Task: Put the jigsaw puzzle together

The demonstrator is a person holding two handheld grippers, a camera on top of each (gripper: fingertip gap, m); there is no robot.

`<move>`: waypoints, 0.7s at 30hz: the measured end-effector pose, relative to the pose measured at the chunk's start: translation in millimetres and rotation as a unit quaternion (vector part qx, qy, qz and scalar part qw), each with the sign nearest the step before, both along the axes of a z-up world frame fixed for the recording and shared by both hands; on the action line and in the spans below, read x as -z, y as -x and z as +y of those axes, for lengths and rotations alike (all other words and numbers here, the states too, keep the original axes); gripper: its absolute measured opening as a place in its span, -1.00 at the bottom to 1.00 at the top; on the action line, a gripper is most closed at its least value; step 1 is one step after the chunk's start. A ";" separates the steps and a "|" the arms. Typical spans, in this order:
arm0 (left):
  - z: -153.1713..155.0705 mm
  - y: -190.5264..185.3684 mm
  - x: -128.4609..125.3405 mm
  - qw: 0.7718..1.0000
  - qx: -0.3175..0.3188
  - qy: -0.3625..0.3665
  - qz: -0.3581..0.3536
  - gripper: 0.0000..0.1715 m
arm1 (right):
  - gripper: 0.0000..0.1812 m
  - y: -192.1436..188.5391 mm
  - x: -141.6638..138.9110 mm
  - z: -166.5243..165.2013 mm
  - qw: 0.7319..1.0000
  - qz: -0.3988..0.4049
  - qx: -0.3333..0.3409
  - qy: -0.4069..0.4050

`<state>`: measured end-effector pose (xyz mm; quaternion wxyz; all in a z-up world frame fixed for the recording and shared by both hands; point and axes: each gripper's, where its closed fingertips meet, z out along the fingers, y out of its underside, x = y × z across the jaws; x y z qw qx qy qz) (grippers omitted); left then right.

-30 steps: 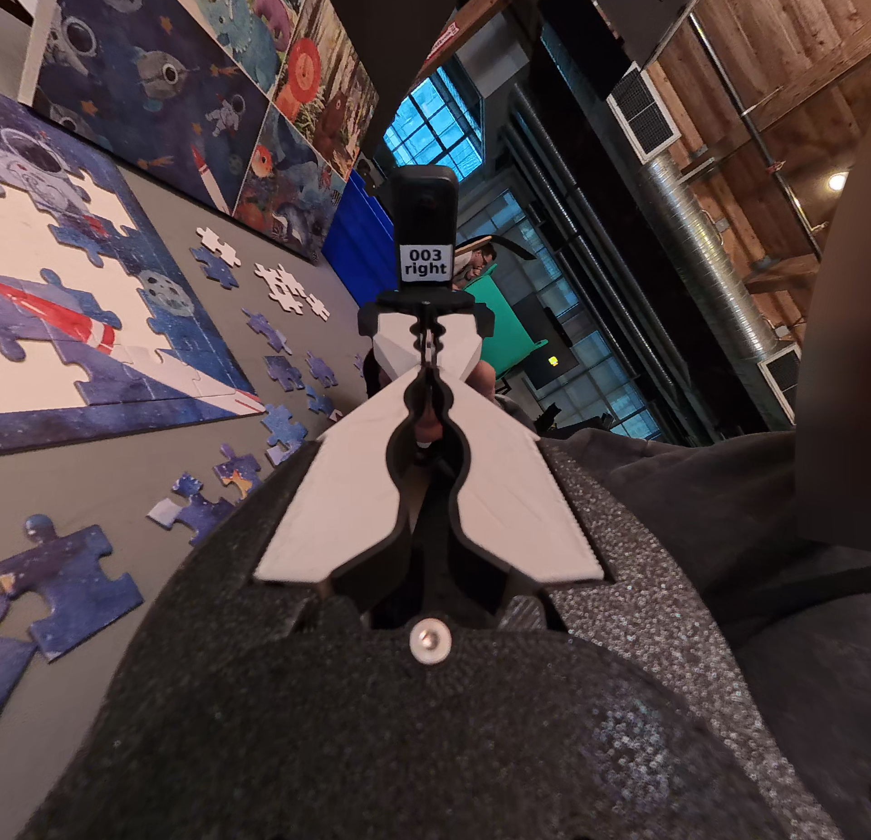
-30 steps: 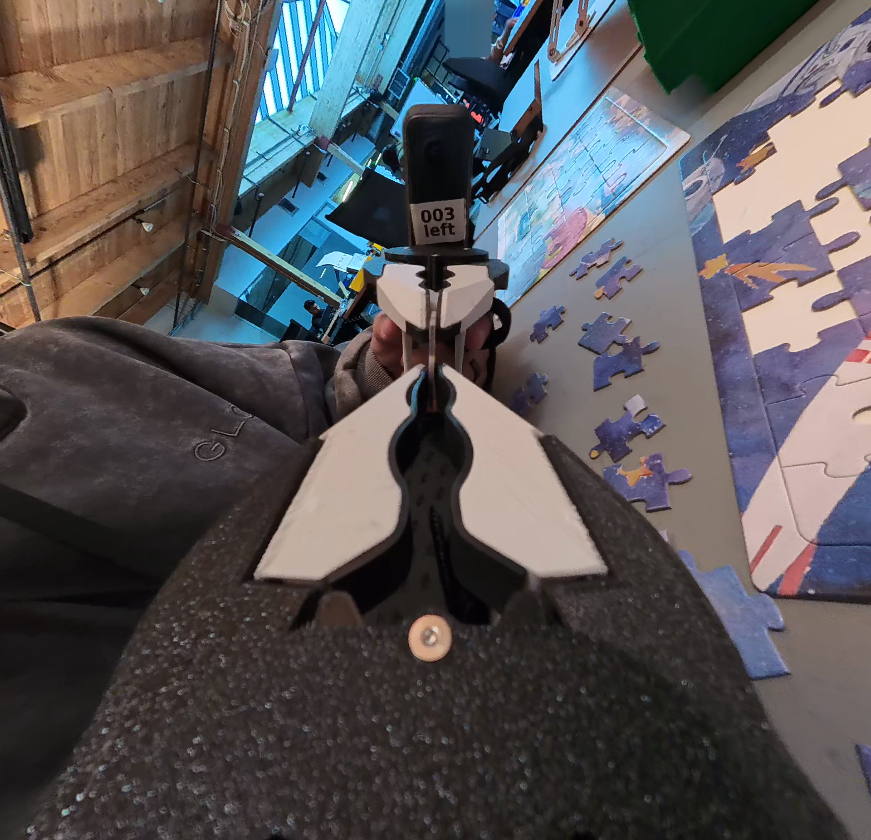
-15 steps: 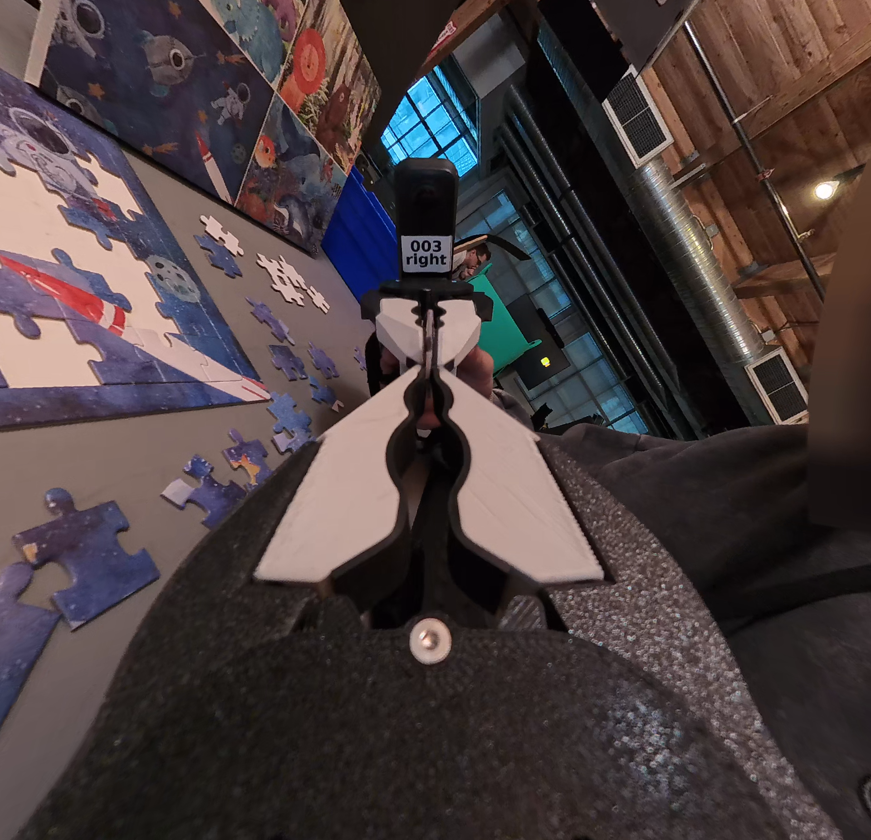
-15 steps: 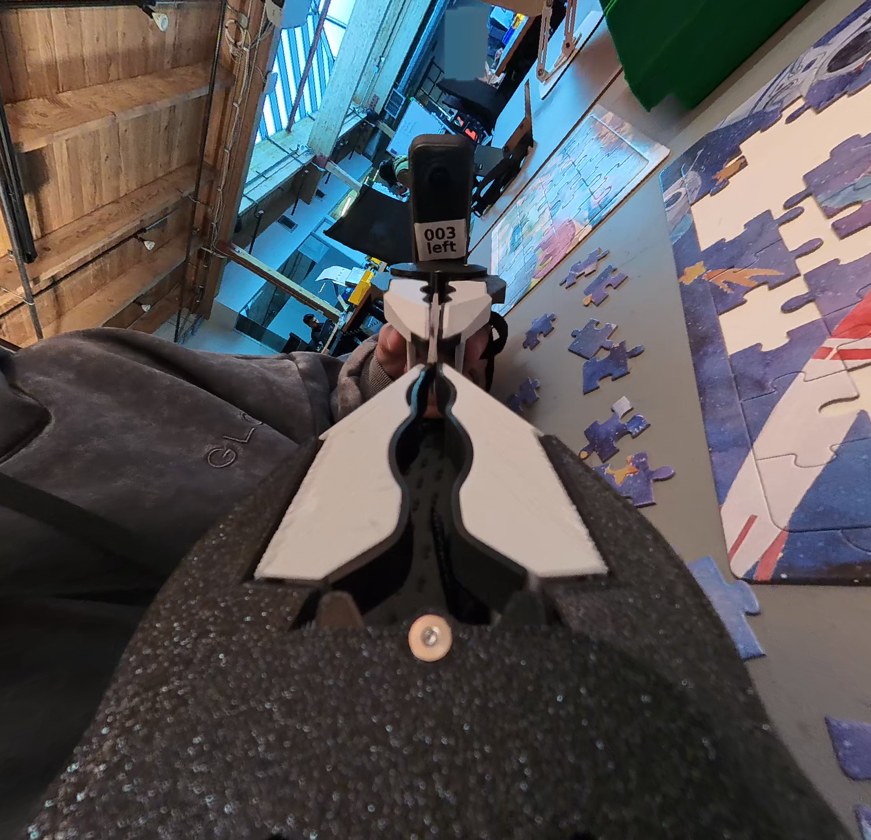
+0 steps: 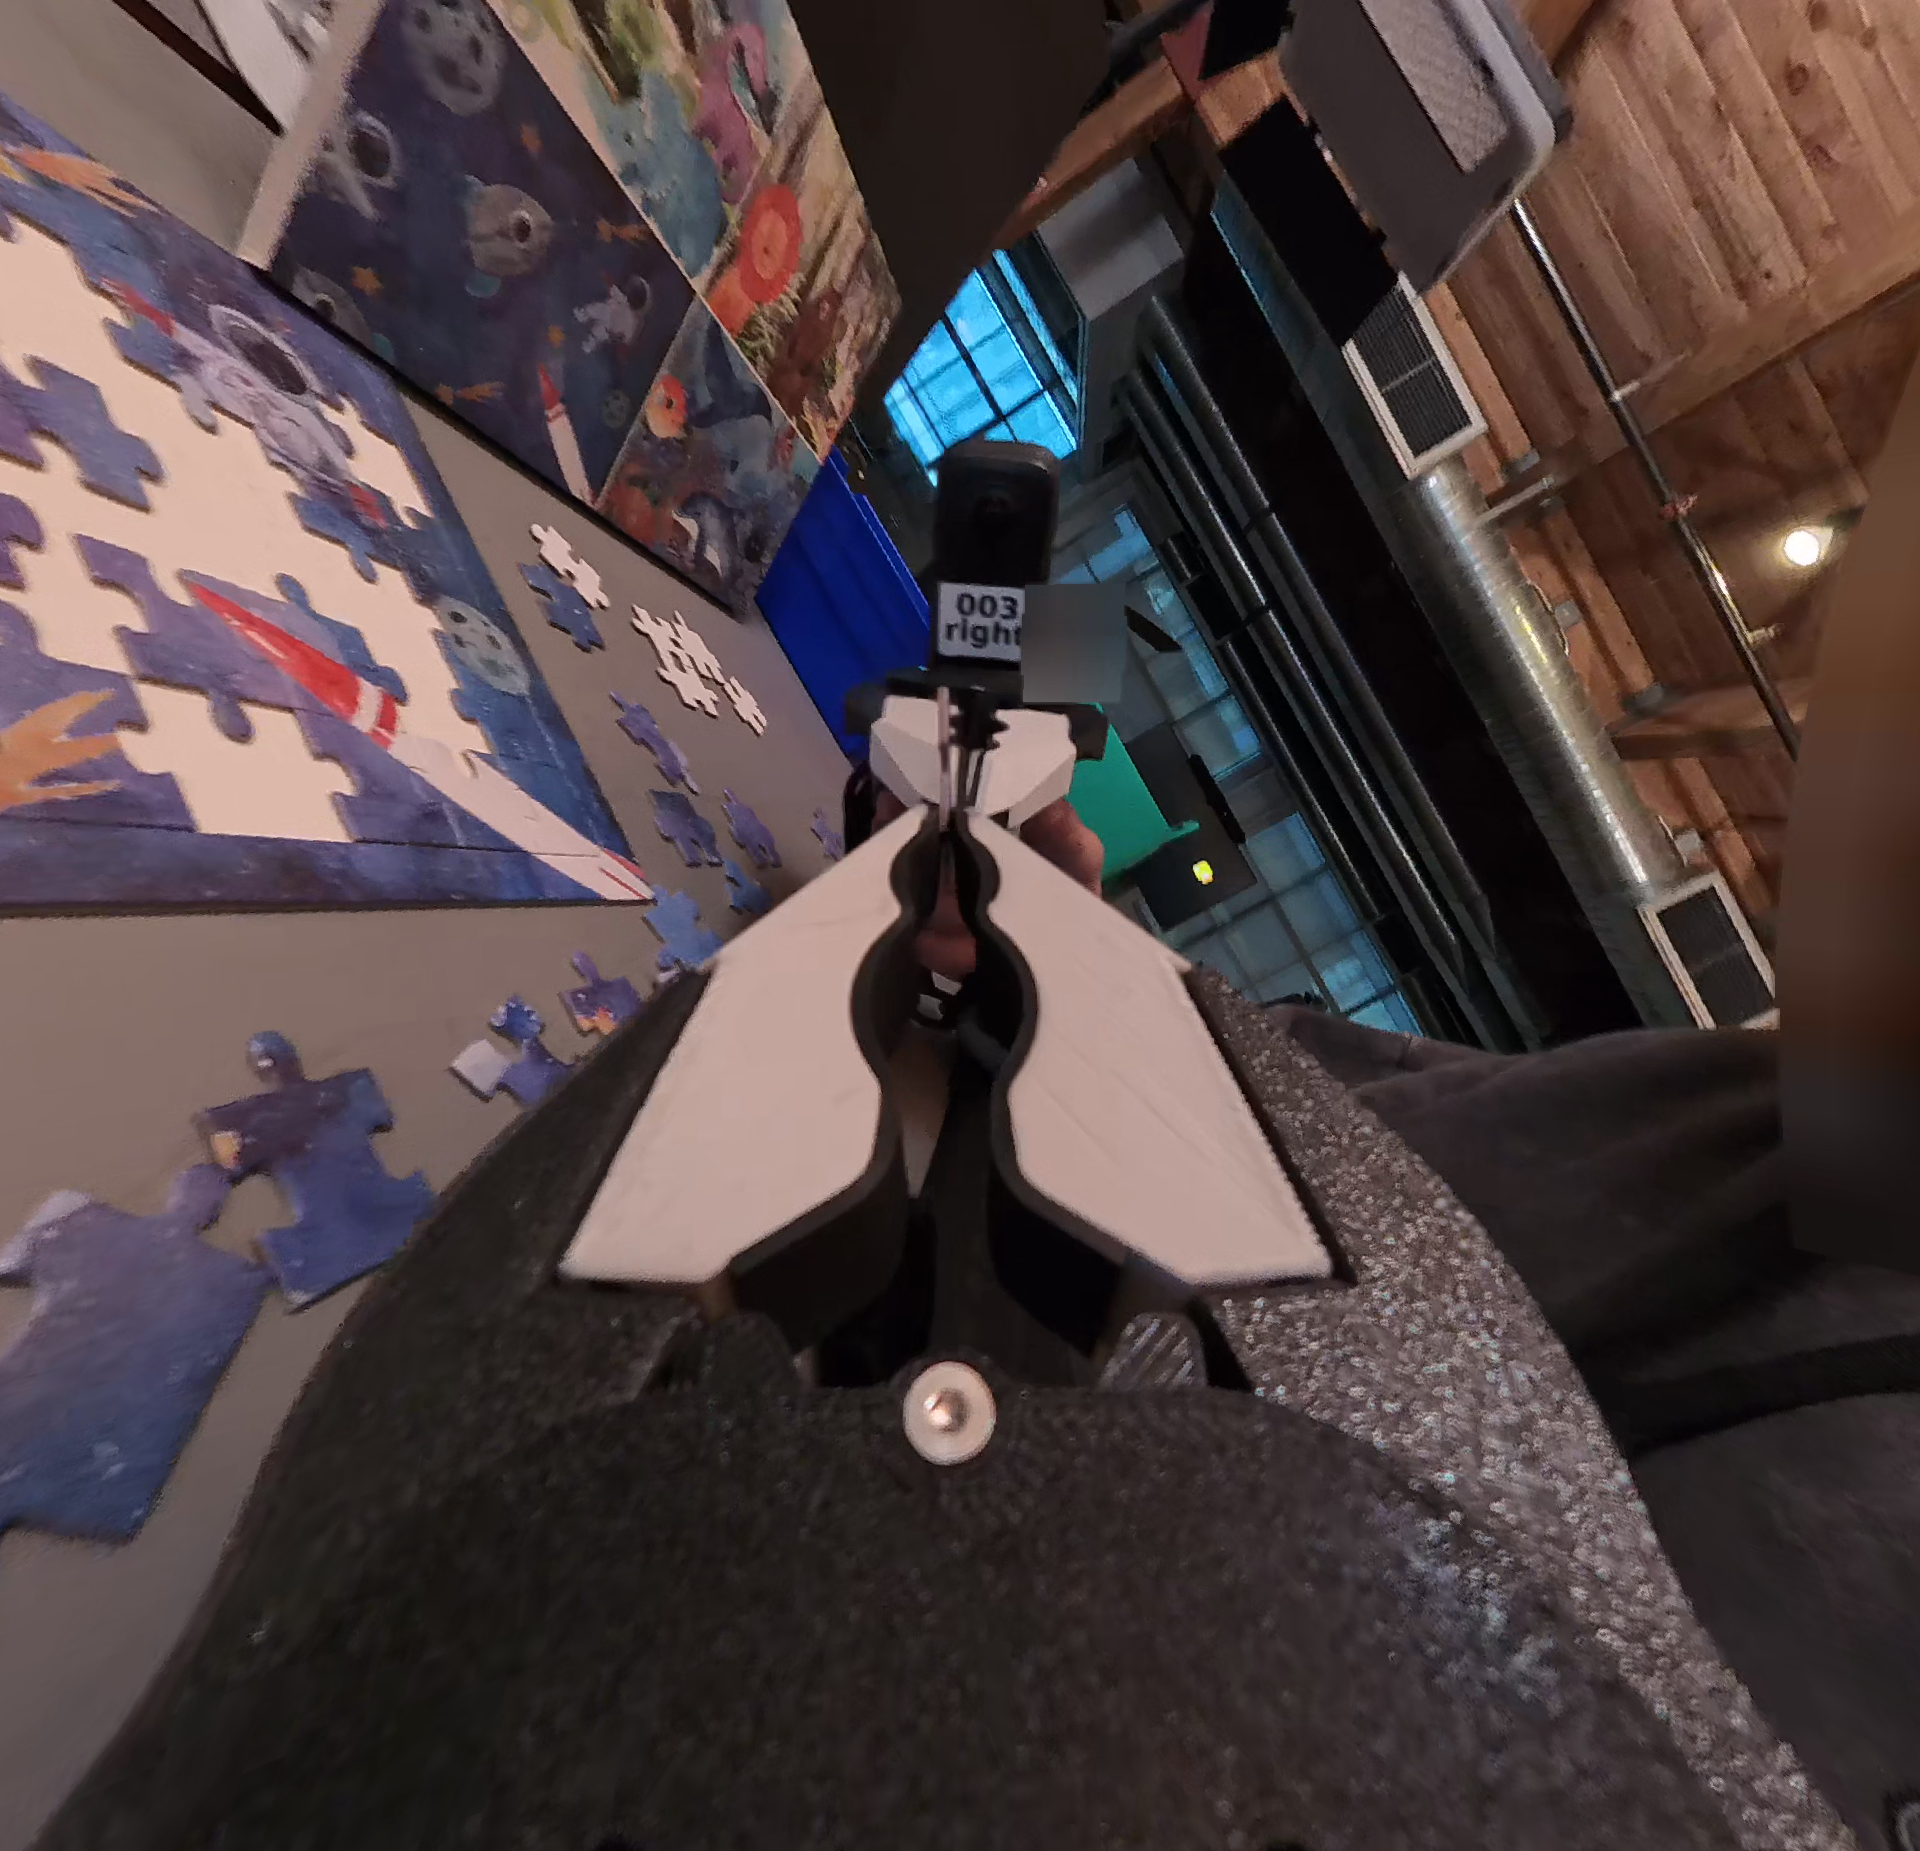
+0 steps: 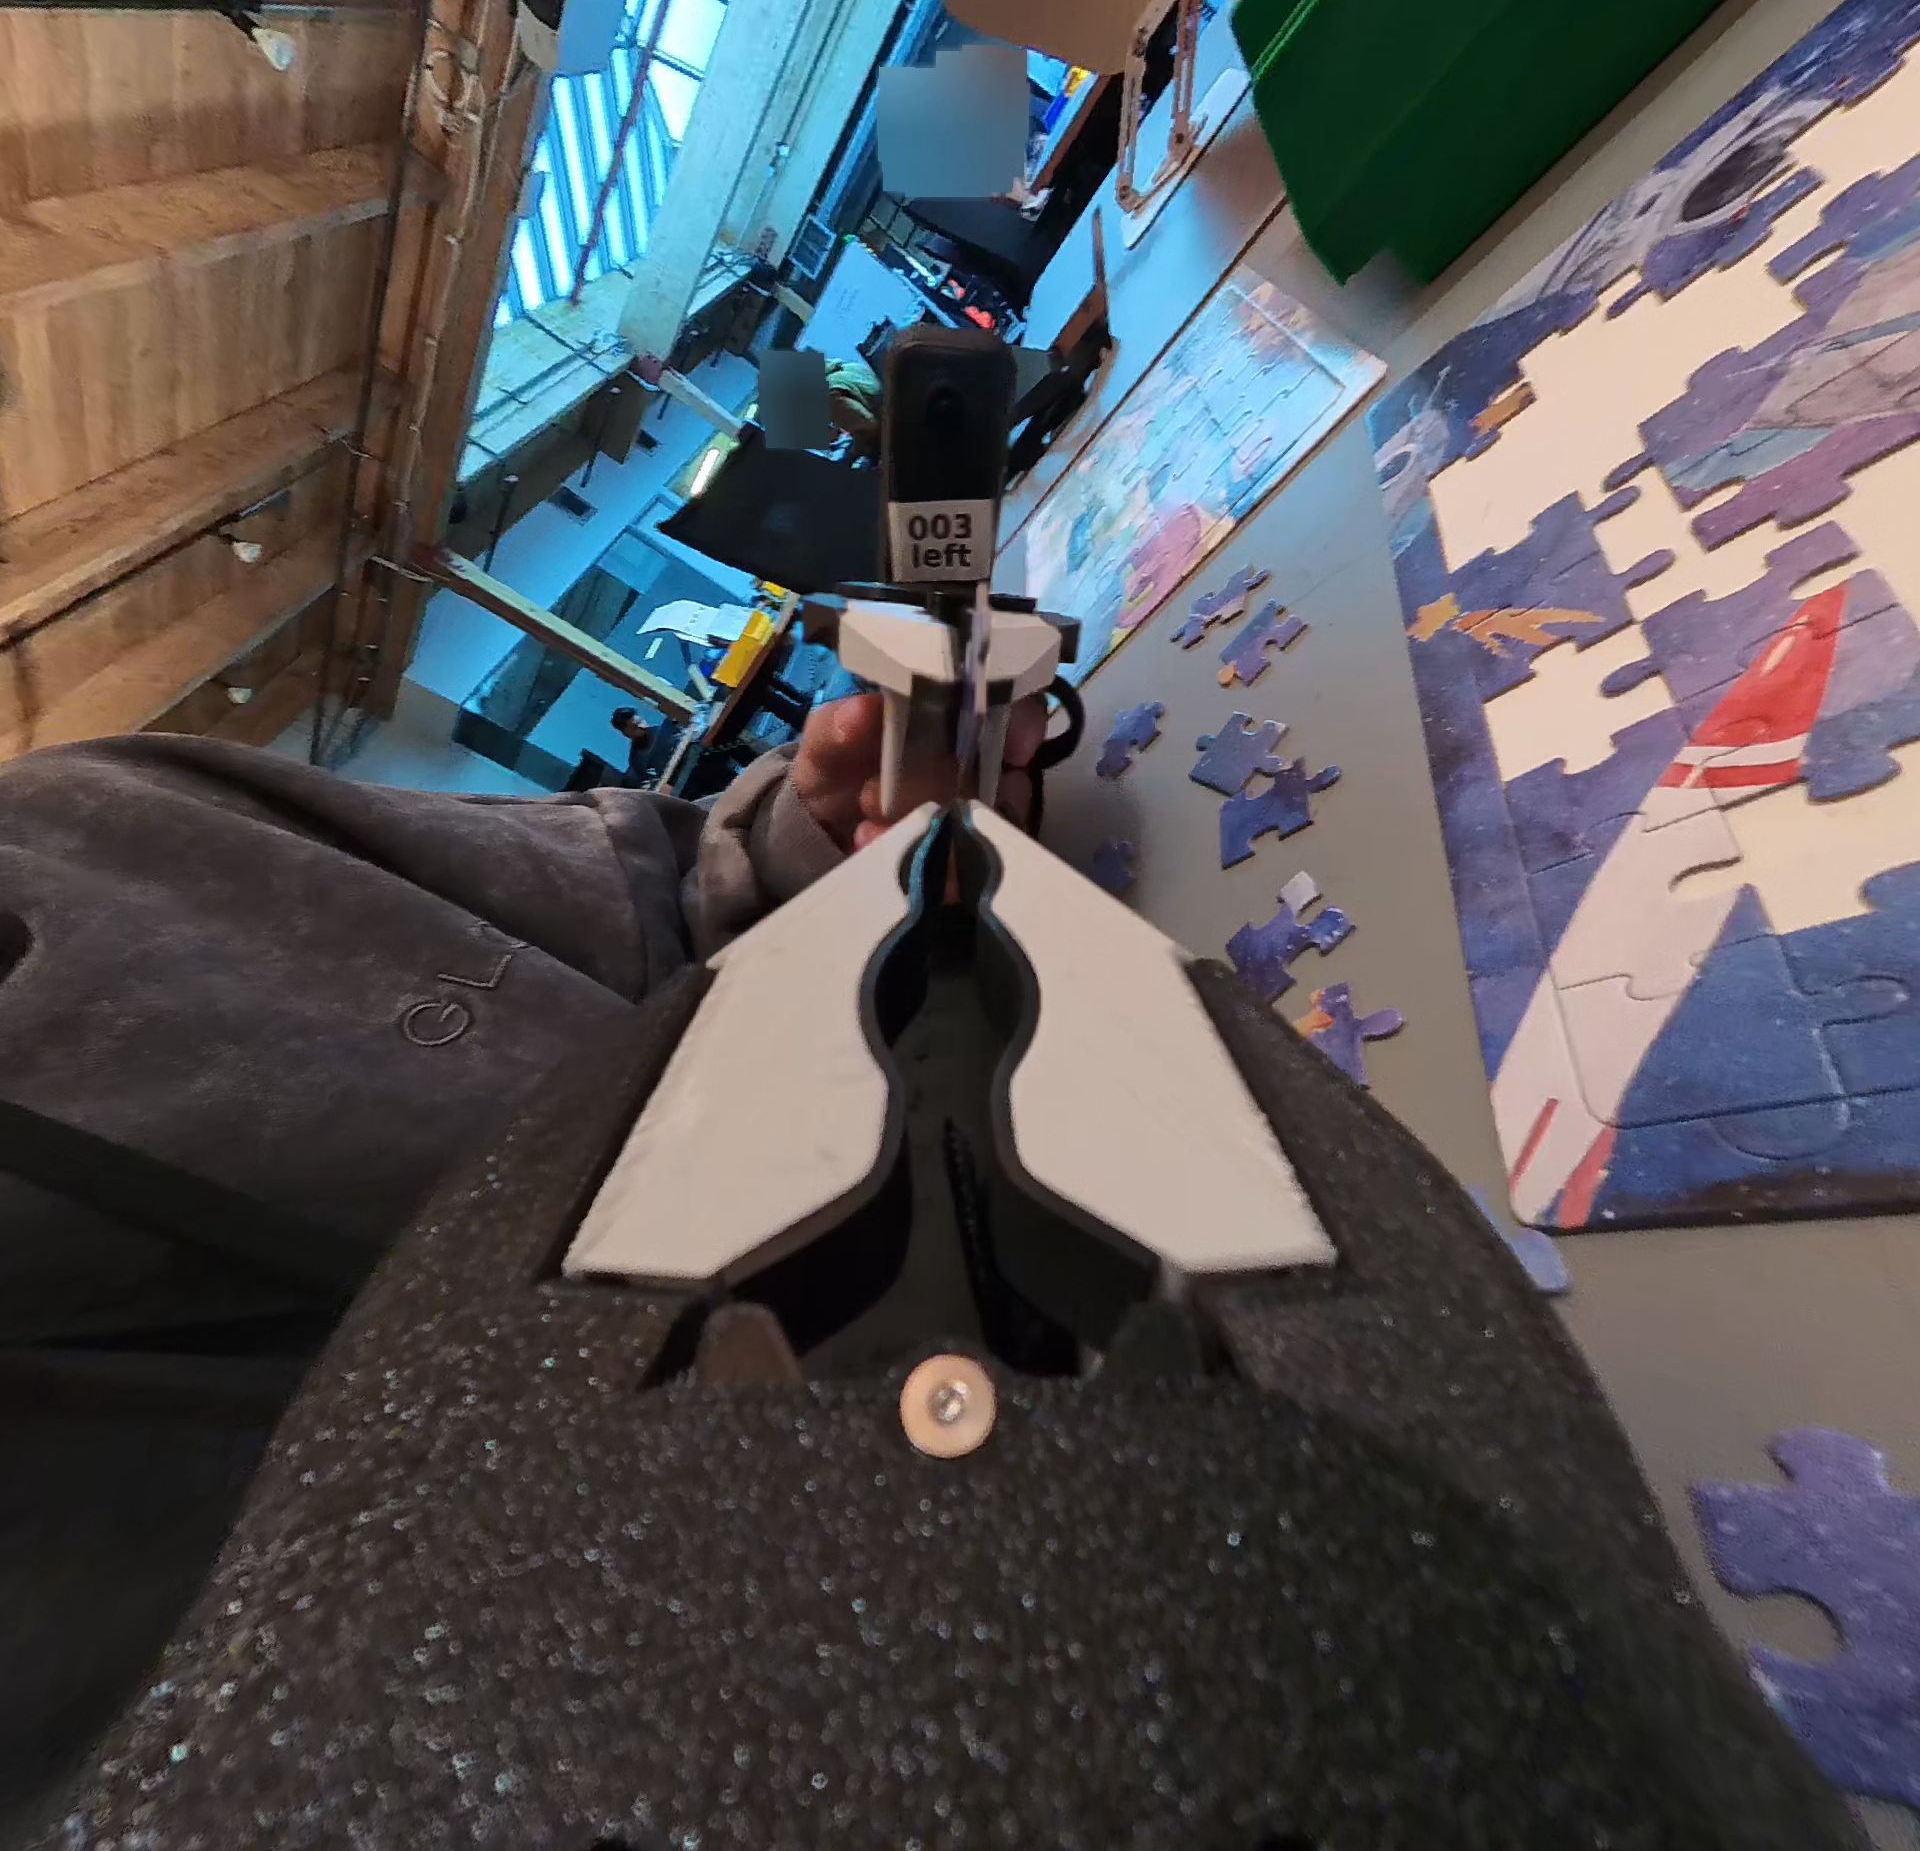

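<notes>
Two tools meet tip to tip above the counter [image 5: 260, 970], beside the half-built jigsaw puzzle [image 5: 208, 721].

The right tool [image 6: 951, 814] is pinched on a thin purple puzzle piece [image 6: 971, 684] seen edge-on. The left tool [image 5: 951, 835] has its tips together (whether it also grips the piece cannot be told). The puzzle's straight border is complete along its near edge, with white gaps inside. Loose pieces [image 6: 1262, 793] scatter over the bare grey strip between that edge and the tools.
</notes>
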<state>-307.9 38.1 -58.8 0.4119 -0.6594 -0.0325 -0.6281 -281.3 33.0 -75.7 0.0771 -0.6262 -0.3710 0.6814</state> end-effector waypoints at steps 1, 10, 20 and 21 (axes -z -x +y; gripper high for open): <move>1.9 3.6 1.1 1.000 -0.008 0.004 -0.003 -0.99 | -1.00 -0.2 2.3 2.2 1.000 -0.006 0.006 -0.012; 1.9 2.5 2.6 1.000 -0.006 0.008 -0.002 -0.99 | -0.79 0.2 -1.8 21.8 0.979 -0.016 0.090 -0.182; -0.7 -1.8 0.9 1.000 0.004 0.002 0.002 -0.99 | -0.71 7.1 -7.3 -6.0 0.972 0.007 0.043 -0.232; -0.4 -1.4 1.2 1.000 0.002 0.002 0.003 -0.99 | -0.71 7.5 -5.0 -6.7 0.971 0.001 0.041 -0.235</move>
